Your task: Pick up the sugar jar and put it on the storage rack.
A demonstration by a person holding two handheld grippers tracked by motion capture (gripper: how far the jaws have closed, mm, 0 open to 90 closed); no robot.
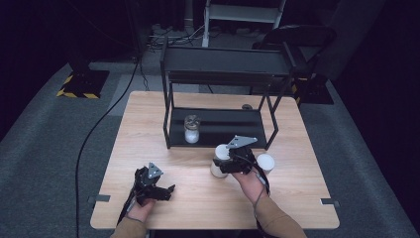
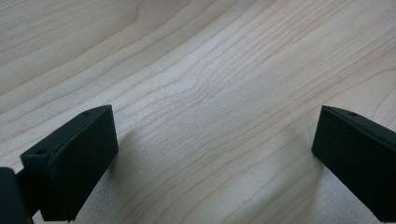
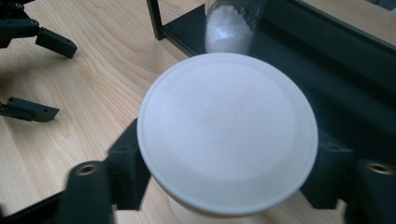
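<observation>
A white lidded container [image 1: 220,154] [image 3: 229,126] stands on the wooden table [image 1: 143,124], just in front of the black rack [image 1: 223,62]. My right gripper [image 1: 222,166] [image 3: 226,169] is shut on it, one black jaw pressing each side below the lid. Right of that hand stands a second white container [image 1: 266,162]. A glass jar [image 1: 191,129] [image 3: 231,25] part full of white powder sits on the rack's lower shelf. My left gripper [image 1: 167,192] [image 2: 215,144] rests low at the front left, open, with bare wood between its jaws. It also appears far off in the right gripper view [image 3: 44,77].
The two-shelf rack fills the back middle of the table, its front posts close behind my right hand. A black cable [image 1: 94,134] runs over the grey floor at the left. A dark chair [image 1: 297,37] stands behind the rack.
</observation>
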